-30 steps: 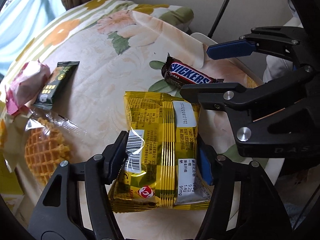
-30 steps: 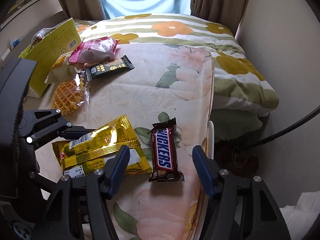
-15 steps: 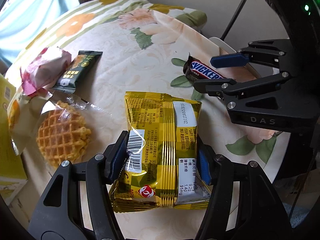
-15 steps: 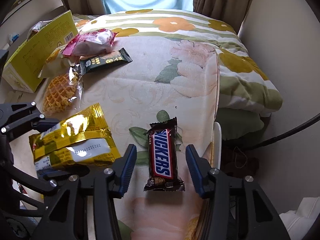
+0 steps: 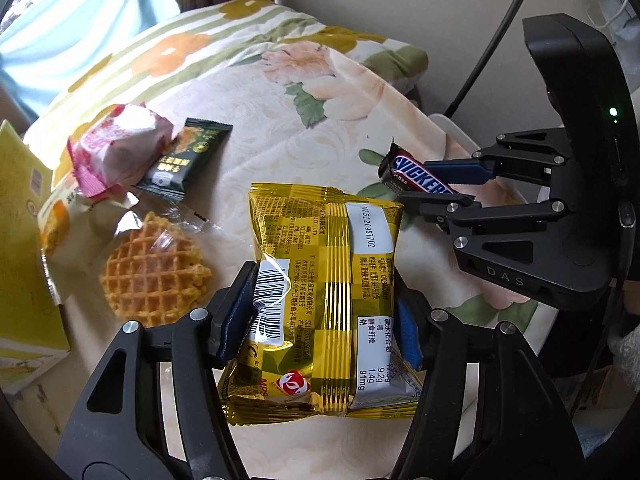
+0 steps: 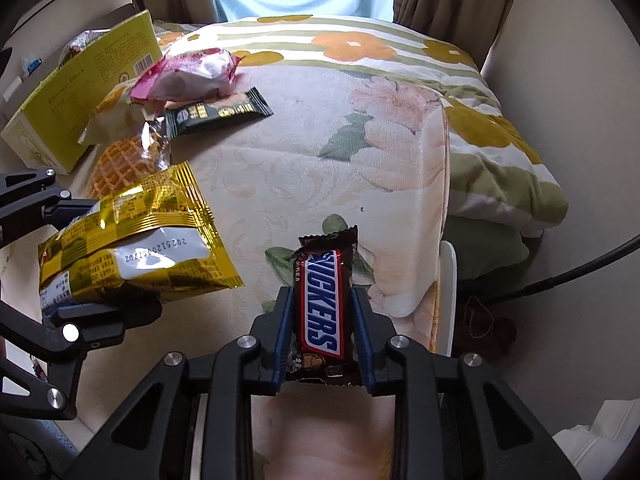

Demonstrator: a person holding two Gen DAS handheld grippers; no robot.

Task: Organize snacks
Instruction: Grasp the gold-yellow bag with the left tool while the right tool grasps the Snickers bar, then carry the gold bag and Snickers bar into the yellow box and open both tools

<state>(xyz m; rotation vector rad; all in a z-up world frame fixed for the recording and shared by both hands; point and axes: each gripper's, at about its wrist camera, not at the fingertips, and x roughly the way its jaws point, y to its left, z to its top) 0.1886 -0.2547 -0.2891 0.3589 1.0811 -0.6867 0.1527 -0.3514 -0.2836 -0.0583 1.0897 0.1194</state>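
Floral bedding (image 6: 304, 168) fills both views. At lower centre of the left-wrist view, the left gripper (image 5: 324, 316) pinches a gold packet (image 5: 324, 300). Only the right-wrist view shows the right gripper (image 6: 322, 336) squeezing the Snickers bar (image 6: 322, 304) at lower centre.

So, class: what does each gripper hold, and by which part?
Left gripper: gold snack packet, pinched across its side edges. Right gripper: Snickers bar, clamped across its long sides.
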